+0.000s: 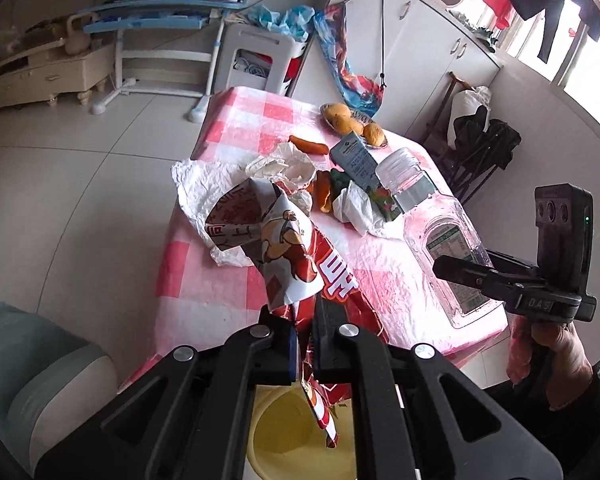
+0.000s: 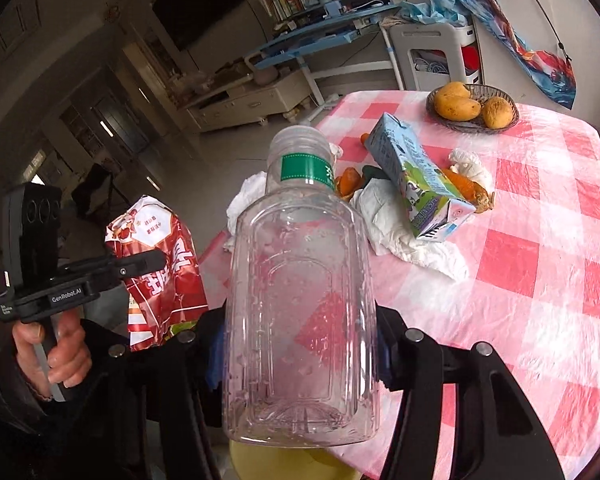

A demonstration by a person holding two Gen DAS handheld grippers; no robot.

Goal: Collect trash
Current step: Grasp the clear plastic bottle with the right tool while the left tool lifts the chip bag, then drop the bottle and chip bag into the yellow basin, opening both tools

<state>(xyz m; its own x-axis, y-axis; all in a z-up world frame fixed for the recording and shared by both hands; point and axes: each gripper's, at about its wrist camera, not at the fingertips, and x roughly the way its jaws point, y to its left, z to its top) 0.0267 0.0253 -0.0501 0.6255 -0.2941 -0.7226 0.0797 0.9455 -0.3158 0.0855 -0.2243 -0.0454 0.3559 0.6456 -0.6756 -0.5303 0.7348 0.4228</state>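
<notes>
My left gripper [image 1: 303,344] is shut on a red and white snack bag [image 1: 284,248], held above a yellow bin [image 1: 284,428] beside the table; the bag also shows in the right wrist view [image 2: 156,264]. My right gripper [image 2: 300,356] is shut on an empty clear plastic bottle [image 2: 300,300] with a green neck band, held over the table's near edge above the yellow bin [image 2: 284,464]. The bottle [image 1: 440,232] and right gripper [image 1: 456,270] show in the left wrist view. On the pink checked table [image 2: 540,280] lie a milk carton [image 2: 416,176], crumpled white tissues [image 2: 404,236] and orange peels [image 2: 348,182].
A wicker basket of mangoes [image 2: 472,106] stands at the table's far side. A carrot-like piece [image 1: 308,145] lies near it. A white cart [image 1: 256,60] and blue desk [image 1: 160,20] stand beyond the table. A grey-green seat [image 1: 32,380] is at the lower left.
</notes>
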